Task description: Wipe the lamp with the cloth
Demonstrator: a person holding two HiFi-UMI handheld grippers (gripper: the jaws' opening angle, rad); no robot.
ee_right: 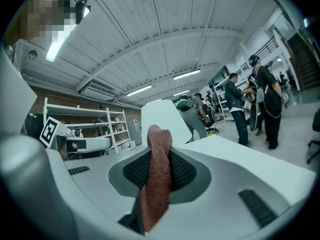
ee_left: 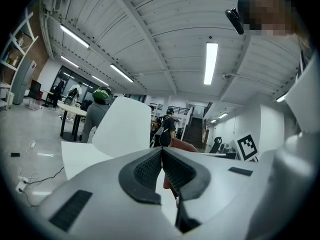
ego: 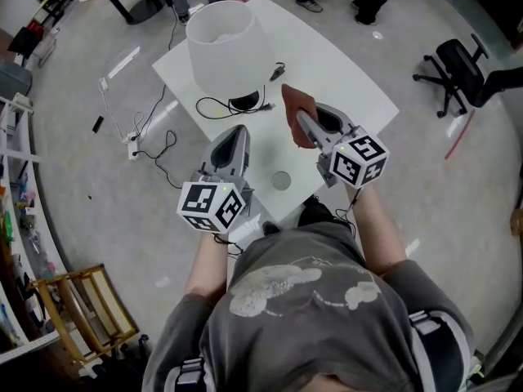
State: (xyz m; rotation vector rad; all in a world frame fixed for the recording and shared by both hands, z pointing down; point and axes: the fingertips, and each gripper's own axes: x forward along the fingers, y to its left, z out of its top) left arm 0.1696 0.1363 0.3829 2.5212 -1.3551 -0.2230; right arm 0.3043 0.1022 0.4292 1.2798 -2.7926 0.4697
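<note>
The right gripper [ego: 305, 127] clamps the red cloth [ego: 295, 104] at four o'clock from the lamp [ego: 221, 43] on the white table [ego: 351, 80]. The left gripper [ego: 237, 134], jaws pressed together with nothing between them, sits at the lamp's six o'clock.

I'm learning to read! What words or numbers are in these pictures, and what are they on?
No words or numbers can be read anywhere.
Left marker cube and right marker cube: black-and-white square patterns, not letters.
Shirt print: pale shapes, no letters.
Lamp and cloth: plain, no label showing.
</note>
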